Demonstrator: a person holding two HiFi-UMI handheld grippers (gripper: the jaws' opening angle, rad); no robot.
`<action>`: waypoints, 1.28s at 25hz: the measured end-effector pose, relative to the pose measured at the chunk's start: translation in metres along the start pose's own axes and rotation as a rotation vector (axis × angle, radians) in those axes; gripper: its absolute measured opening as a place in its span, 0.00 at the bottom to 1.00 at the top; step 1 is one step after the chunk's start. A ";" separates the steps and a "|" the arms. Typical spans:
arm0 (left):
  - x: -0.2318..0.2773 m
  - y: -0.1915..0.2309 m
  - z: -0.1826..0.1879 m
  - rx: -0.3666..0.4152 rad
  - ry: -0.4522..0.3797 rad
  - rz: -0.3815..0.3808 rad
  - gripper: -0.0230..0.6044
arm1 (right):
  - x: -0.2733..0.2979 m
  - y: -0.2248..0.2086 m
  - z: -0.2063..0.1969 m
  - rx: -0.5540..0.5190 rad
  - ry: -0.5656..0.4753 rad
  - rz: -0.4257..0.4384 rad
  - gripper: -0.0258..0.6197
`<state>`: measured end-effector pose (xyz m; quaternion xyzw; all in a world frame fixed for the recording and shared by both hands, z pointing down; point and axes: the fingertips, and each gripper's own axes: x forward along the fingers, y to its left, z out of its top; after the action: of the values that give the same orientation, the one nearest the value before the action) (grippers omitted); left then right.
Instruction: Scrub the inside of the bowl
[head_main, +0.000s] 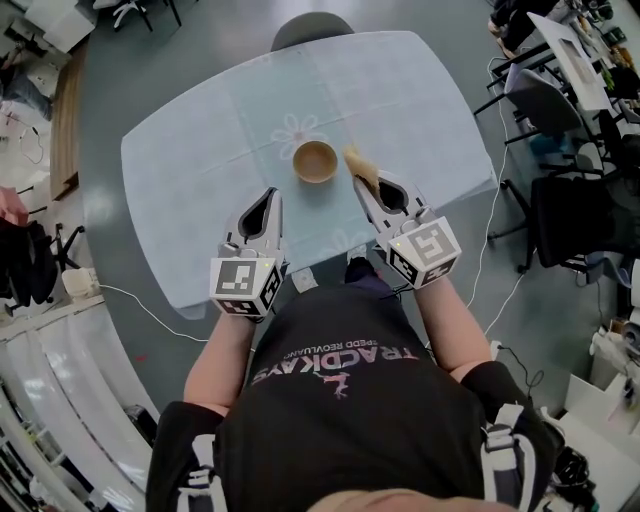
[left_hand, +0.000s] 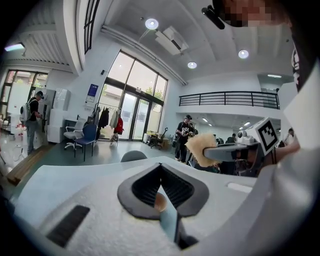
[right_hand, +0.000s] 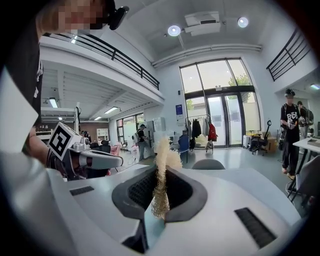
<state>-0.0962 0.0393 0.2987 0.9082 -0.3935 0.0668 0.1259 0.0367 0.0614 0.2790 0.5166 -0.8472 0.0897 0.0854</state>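
A tan bowl (head_main: 315, 161) stands upright on the pale blue tablecloth (head_main: 200, 170), near the table's middle. My right gripper (head_main: 364, 186) is shut on a beige fibrous scrubber (head_main: 360, 166), which sticks out just right of the bowl's rim and above the cloth. In the right gripper view the scrubber (right_hand: 161, 185) is pinched between the pads of that gripper (right_hand: 161, 172). My left gripper (head_main: 270, 194) hovers near and left of the bowl, shut with nothing in it. In the left gripper view its jaws (left_hand: 160, 170) meet, and a sliver of the bowl (left_hand: 159, 202) shows below them.
A grey chair (head_main: 311, 28) stands at the table's far end, and office chairs (head_main: 556, 110) and desks crowd the right side. Cables (head_main: 140, 305) run over the floor at left and right. People (left_hand: 183, 135) stand far off in the hall.
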 end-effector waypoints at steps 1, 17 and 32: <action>-0.002 0.000 -0.003 -0.003 0.007 -0.005 0.06 | -0.001 0.004 -0.004 0.005 0.005 -0.003 0.09; 0.000 -0.014 -0.025 0.007 0.029 -0.062 0.06 | -0.011 0.024 -0.027 0.016 0.056 -0.023 0.09; -0.007 -0.012 -0.026 0.005 0.019 -0.057 0.06 | -0.006 0.028 -0.029 0.004 0.069 -0.018 0.09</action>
<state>-0.0934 0.0595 0.3198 0.9186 -0.3663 0.0730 0.1292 0.0156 0.0864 0.3036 0.5210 -0.8389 0.1083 0.1145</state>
